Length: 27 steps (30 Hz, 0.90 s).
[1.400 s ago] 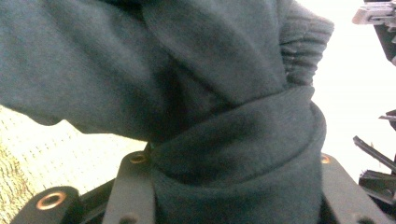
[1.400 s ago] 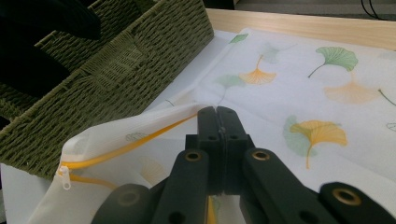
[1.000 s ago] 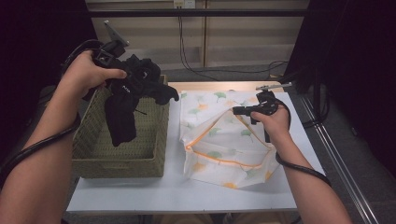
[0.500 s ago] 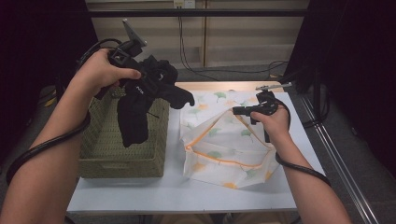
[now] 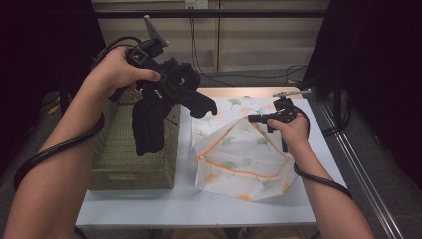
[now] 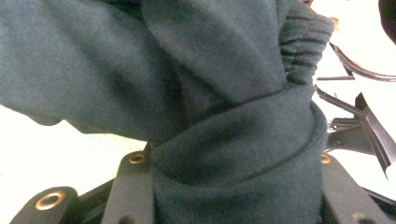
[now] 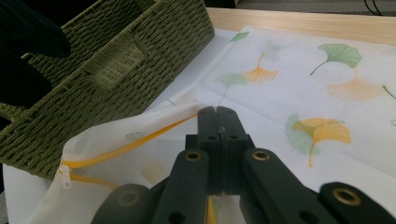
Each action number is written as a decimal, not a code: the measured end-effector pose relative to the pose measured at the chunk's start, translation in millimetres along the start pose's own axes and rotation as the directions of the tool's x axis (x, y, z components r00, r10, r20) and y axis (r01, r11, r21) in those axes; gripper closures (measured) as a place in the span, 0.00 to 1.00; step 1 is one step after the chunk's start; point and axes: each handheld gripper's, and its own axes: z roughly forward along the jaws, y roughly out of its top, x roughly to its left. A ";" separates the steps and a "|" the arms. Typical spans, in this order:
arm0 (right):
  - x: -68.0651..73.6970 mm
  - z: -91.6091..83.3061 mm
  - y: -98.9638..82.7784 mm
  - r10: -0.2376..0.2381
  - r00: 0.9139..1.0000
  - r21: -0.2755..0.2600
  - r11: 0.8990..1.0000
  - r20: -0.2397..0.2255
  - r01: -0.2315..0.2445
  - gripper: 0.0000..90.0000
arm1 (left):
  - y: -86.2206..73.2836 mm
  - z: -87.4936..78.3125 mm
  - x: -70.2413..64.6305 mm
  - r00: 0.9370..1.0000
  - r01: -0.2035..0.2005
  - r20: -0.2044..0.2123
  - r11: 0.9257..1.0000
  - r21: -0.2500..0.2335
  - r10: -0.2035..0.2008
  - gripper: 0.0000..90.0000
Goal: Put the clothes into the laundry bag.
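Now the left gripper (image 5: 166, 89), clamped on the dark garment (image 5: 152, 117), has carried it off the woven basket (image 5: 119, 159) toward the bag (image 5: 239, 159) (its rim pinched up by the right gripper (image 5: 254, 118)), so dropping it in looks next.

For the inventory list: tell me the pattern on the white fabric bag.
Green and orange ginkgo leaves on the white fabric bag, with an orange zipper; right gripper view shows it best.

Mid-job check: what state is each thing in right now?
Dark garment: bunched, lifted over the basket, hanging down.
Woven basket: upright on the table.
Laundry bag: unzipped, mouth held open.
Left gripper: clamped on the garment.
Right gripper: shut on the bag's edge.
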 end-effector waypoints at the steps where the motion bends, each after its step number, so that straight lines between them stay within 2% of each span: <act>1: -0.1 0.1 -0.2 0.001 1.000 -0.001 1.000 -0.001 -0.001 1.00 | 0.9 0.3 -1.5 1.000 -0.012 0.002 1.000 0.008 0.012 0.62; 4: -0.1 0.2 -0.3 0.000 1.000 -0.001 1.000 -0.001 0.000 1.00 | 3.5 3.2 -7.7 1.000 -0.020 0.021 1.000 0.002 0.020 0.62; 8: 0.0 0.3 -0.5 -0.002 1.000 -0.001 1.000 0.000 0.002 1.00 | 7.5 6.1 -13.9 0.999 -0.036 0.023 0.999 0.019 0.036 0.62; 12: -0.3 0.8 -0.5 -0.004 1.000 -0.001 1.000 0.000 0.004 1.00 | 11.6 8.9 -20.5 0.998 -0.046 0.043 0.999 0.021 0.045 0.62; 14: -0.3 0.6 -0.4 0.000 1.000 -0.003 1.000 -0.001 0.000 1.00 | 14.7 9.4 -23.9 0.998 -0.057 0.038 0.998 0.029 0.056 0.62; 15: -0.2 0.3 -0.3 0.002 1.000 -0.003 1.000 -0.001 -0.002 1.00 | 15.9 8.6 -24.1 0.996 -0.075 0.042 0.996 0.039 0.073 0.62; 16: -0.1 0.2 -0.3 0.002 1.000 -0.003 1.000 -0.001 -0.002 1.00 | 17.1 8.3 -26.6 0.997 -0.064 0.043 0.997 0.034 0.062 0.62; 20: -0.4 -0.1 -0.1 0.003 1.000 -0.002 1.000 -0.001 -0.003 1.00 | 21.6 2.0 -30.4 0.997 -0.073 0.035 0.997 0.039 0.072 0.62; 23: -0.1 -0.1 0.0 0.003 1.000 -0.002 1.000 -0.003 -0.003 1.00 | 23.6 -2.3 -33.9 0.998 -0.061 0.033 0.998 0.027 0.061 0.62; 24: 0.1 0.0 -0.1 0.002 1.000 -0.003 1.000 -0.003 -0.002 1.00 | 24.2 -3.9 -33.7 0.997 -0.077 0.034 0.997 0.032 0.076 0.62; 25: 0.0 -0.1 -0.1 0.003 1.000 -0.003 1.000 -0.003 -0.003 1.00 | 24.1 -4.5 -35.4 0.997 -0.068 0.028 0.997 0.030 0.067 0.62; 27: -0.6 -0.2 -0.3 0.002 1.000 -0.003 1.000 -0.003 -0.002 1.00 | 24.7 -6.0 -35.4 0.996 -0.087 0.037 0.996 0.037 0.086 0.62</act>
